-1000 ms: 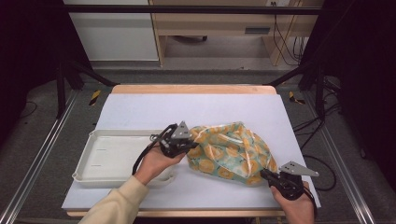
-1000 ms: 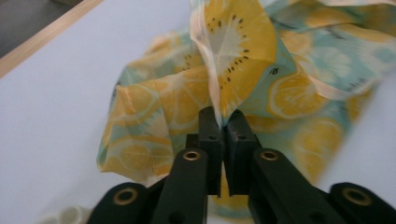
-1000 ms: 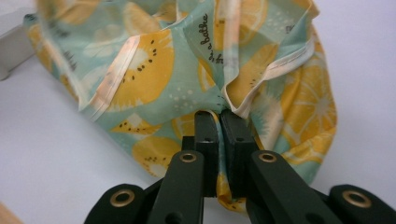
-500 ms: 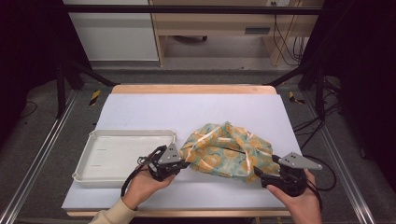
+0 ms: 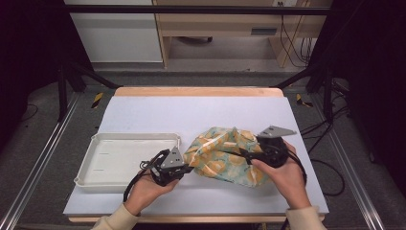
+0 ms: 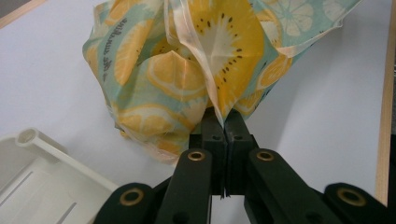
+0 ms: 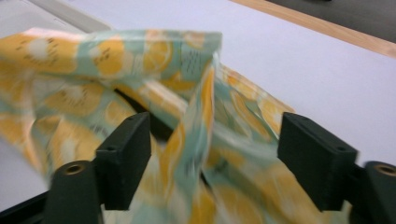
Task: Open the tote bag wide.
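Observation:
A cloth [image 5: 215,154] printed with orange and lemon slices on pale green lies bunched on the white table sheet. My left gripper [image 5: 187,167] is at the cloth's left end, shut on a pinched fold [image 6: 225,116] of it. The cloth [image 6: 177,70] bulges beyond those jaws. My right gripper [image 5: 243,152] hovers over the right part of the cloth, jaws wide apart. They have just been closing a little. A raised fold of cloth [image 7: 93,60] stands between the right gripper [image 7: 219,158] jaws, and the pads do not press on it.
A white shallow tray [image 5: 95,163] sits left of the cloth, its corner [image 6: 42,182] close beside my left gripper. The white sheet [image 5: 201,112] stretches far beyond the cloth to a wooden table edge. Dark frame rails run along both sides.
My right gripper let go of the cloth's right corner, opened, and lifted leftward and away over the cloth. My left gripper pulled its corner toward the near edge, then stayed still. The cloth bunched up.

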Motion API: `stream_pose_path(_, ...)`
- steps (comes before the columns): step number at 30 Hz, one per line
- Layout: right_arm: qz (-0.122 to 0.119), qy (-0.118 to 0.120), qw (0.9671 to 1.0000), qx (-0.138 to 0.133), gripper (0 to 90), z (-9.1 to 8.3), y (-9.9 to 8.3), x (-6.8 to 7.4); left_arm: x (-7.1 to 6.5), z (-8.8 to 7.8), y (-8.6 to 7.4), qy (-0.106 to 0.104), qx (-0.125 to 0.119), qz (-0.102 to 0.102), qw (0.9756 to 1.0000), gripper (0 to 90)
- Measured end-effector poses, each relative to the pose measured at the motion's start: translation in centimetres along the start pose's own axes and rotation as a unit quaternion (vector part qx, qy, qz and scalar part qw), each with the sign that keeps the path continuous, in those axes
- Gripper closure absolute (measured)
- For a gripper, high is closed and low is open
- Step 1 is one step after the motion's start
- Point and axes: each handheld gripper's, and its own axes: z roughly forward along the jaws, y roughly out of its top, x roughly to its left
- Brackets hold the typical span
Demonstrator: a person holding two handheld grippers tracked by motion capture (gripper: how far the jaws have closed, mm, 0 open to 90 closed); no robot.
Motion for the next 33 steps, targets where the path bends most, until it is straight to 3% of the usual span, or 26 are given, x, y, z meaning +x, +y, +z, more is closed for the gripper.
stream_pose_path(3, -0.009, 0.009, 0.9998, 0.016, 46.1, 2.2, 1.4, 0.1, 0.1, -0.1, 0.0, -0.002, 0.0, 0.0, 1.0, 89.7)
stream_pose_path(4, -0.019, 0.014, 0.9995, 0.02, 61.8, 2.9, 1.8, 0.2, 0.1, -0.1, 0.0, -0.002, 0.0, 0.001, 1.0, 89.7)
stream_pose_path(5, -0.019, 0.014, 0.9995, 0.02, 61.8, 2.9, 1.8, 0.2, 0.2, -0.1, 0.0, -0.003, 0.0, 0.001, 1.0, 89.7)
stream_pose_path(6, -0.022, 0.013, 0.9995, 0.016, 68.3, 3.0, 1.9, 0.4, 0.3, -0.1, 0.0, 0.0, 0.002, 0.002, 1.0, 89.6)
stream_pose_path(8, -0.04, 0.02, 0.999, -0.009, 81.1, 2.1, 1.7, 1.5, 0.4, -0.1, 0.0, 0.003, 0.0, 0.001, 1.0, 89.7)
stream_pose_path(9, -0.04, 0.02, 0.999, -0.009, 81.1, 2.1, 1.7, 1.5, 0.5, -0.1, 0.0, 0.005, -0.002, -0.001, 1.0, 89.7)
stream_pose_path(10, -0.051, 0.03, 0.9978, -0.028, 85.5, 1.0, 1.2, 2.5, 0.6, -0.1, 0.0, 0.009, -0.001, 0.001, 1.0, 89.7)
stream_pose_path(14, -0.079, 0.056, 0.9938, -0.054, 88.8, -1.4, -0.5, 4.8, 1.2, 0.0, -0.1, 0.025, -0.008, -0.008, 0.9996, 89.7)
stream_pose_path(19, -0.103, 0.093, 0.9892, -0.046, 89.3, -2.4, -3.0, 6.7, 1.8, -0.3, 0.0, 0.043, -0.027, -0.022, 0.9985, 89.6)
stream_pose_path(22, -0.125, 0.114, 0.9853, -0.019, 89.3, -1.9, -5.2, 8.2, 2.1, -0.7, 0.2, 0.057, -0.045, -0.028, 0.997, 89.6)
stream_pose_path(25, -0.141, 0.116, 0.9831, 0.018, 87.1, -0.5, -6.8, 8.8, 2.3, -1.2, 0.2, 0.069, -0.064, -0.033, 0.995, 89.7)
stream_pose_path(26, -0.141, 0.111, 0.9831, 0.037, 80.7, 0.3, -7.5, 8.9, 2.3, -1.3, 0.2, 0.069, -0.066, -0.033, 0.9949, 89.6)
stream_pose_path(27, -0.141, 0.111, 0.9831, 0.037, 80.7, 0.3, -7.5, 8.9, 2.3, -1.4, 0.2, 0.068, -0.065, -0.031, 0.9951, 89.6)
stream_pose_path(28, -0.138, 0.107, 0.9841, 0.035, 65.5, 0.5, -7.6, 8.8, 2.3, -1.5, 0.2, 0.071, -0.064, -0.029, 0.995, 89.6)
stream_pose_path(29, -0.138, 0.107, 0.9841, 0.035, 65.5, 0.5, -7.6, 8.8, 2.3, -1.5, 0.2, 0.072, -0.063, -0.028, 0.995, 89.6)
stream_pose_path(30, -0.133, 0.109, 0.9847, 0.03, 52.4, 0.2, -7.5, 8.8, 2.4, -1.6, 0.1, 0.073, -0.062, -0.027, 0.995, 89.6)
stream_pose_path(31, -0.133, 0.109, 0.9847, 0.03, 52.4, 0.2, -7.5, 8.8, 2.4, -1.6, 0.0, 0.075, -0.061, -0.025, 0.995, 89.6)
stream_pose_path(33, -0.141, 0.105, 0.9842, 0.021, 38.7, -0.7, -7.2, 8.9, 2.5, -1.7, -0.1, 0.08, -0.063, -0.027, 0.9945, 89.6)
